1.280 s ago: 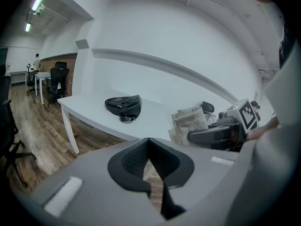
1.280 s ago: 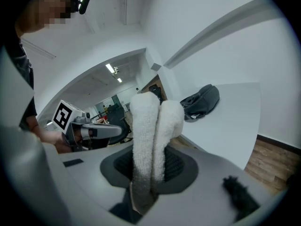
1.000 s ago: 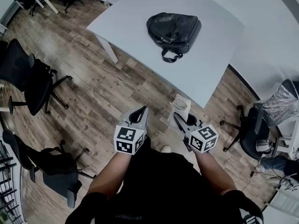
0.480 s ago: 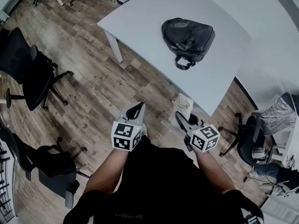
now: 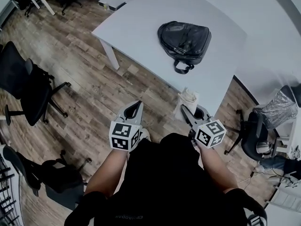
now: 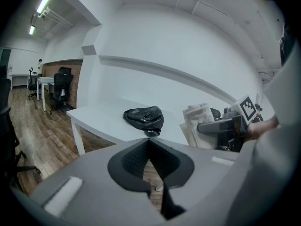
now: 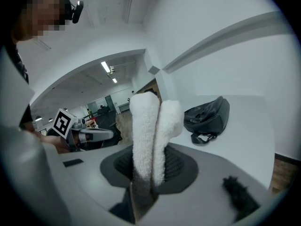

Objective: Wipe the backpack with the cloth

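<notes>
A black backpack (image 5: 184, 39) lies flat on the white table (image 5: 141, 27), its carry loop toward me; it also shows as the backpack (image 6: 143, 117) and the backpack (image 7: 207, 115) in the gripper views. My right gripper (image 5: 184, 110) is shut on a folded white cloth (image 5: 187, 101), which stands up between its jaws as the cloth (image 7: 150, 135). My left gripper (image 5: 134, 108) is shut with nothing in it, held over the wood floor. Both grippers hang short of the table's near edge, well apart from the backpack.
Black office chairs (image 5: 26, 86) stand on the wood floor at the left, another chair (image 5: 251, 135) at the right near a silver bundle (image 5: 277, 108). A curved white wall (image 5: 277, 36) runs behind the table. More desks (image 6: 47, 81) stand far left.
The view has shifted as the person steps closer; both grippers have risen a little toward the table's near edge, the cloth still held in the right one.
</notes>
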